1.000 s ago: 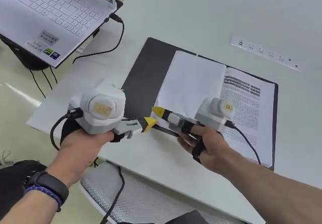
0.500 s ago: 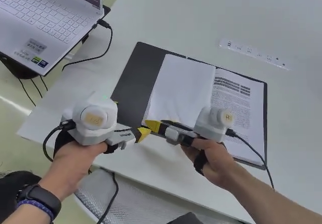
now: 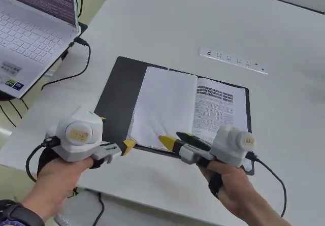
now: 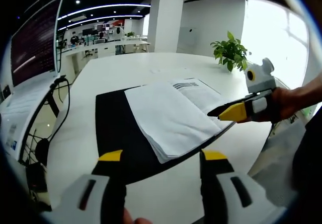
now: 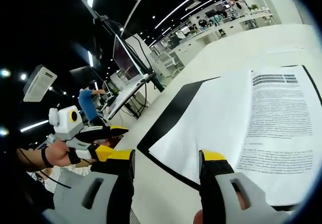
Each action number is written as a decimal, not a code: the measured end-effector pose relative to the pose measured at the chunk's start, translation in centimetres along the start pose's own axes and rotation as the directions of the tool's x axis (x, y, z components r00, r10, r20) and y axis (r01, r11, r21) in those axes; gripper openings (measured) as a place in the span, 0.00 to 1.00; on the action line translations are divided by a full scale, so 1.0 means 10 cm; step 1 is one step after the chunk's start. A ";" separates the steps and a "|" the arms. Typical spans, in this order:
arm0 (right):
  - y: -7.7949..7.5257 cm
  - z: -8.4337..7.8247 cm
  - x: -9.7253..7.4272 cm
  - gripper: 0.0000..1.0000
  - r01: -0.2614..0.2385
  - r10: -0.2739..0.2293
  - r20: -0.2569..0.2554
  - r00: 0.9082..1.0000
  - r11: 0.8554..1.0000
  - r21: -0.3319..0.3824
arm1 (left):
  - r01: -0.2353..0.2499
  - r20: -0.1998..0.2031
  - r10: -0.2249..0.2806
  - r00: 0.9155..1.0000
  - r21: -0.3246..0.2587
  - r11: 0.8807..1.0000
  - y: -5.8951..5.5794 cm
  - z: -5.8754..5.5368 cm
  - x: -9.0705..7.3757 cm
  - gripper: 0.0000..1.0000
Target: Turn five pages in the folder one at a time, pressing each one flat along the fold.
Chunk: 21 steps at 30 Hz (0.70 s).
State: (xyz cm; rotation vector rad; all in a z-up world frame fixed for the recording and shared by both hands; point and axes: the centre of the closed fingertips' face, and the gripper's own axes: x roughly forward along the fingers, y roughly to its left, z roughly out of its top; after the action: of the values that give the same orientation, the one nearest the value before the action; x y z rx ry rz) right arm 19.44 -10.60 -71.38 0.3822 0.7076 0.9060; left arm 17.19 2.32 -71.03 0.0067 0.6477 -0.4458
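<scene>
Folder (image 3: 118, 96) open flat near front edge of white surface (image 3: 167, 28), blank page (image 3: 165, 104) left of fold, printed page (image 3: 218, 109) right. At its near edge, left tongs (image 3: 127, 146) and right tongs (image 3: 172, 139), both spread apart, empty, tips toward each other. Laptop (image 3: 30, 38) far left.

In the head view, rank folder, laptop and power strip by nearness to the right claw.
1. Folder, just ahead of the right claw.
2. Power strip, on the table behind the folder.
3. Laptop, far left corner.
</scene>
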 end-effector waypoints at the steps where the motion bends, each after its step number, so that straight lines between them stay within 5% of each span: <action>1: -0.02 0.00 -0.04 0.50 0.010 -0.010 0.002 1.000 1.000 -0.005 | 0.006 -0.004 -0.006 1.000 -0.003 1.000 -0.01 -0.01 0.01 0.57; 10: -0.32 0.04 -0.48 0.50 0.110 -0.109 0.037 0.993 0.994 -0.013 | 0.040 -0.032 -0.039 0.999 0.026 0.999 -0.10 0.07 0.14 0.51; 21: -0.50 0.13 -0.67 0.47 0.164 -0.166 0.092 0.982 0.986 0.027 | 0.083 -0.040 -0.080 0.996 0.070 0.994 -0.22 0.18 0.46 0.43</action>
State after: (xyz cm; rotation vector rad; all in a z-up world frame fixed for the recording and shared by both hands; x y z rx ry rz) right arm 20.50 -19.02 -70.68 0.3757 0.6516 0.7203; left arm 20.63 -1.73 -71.99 0.0569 0.6698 -0.5491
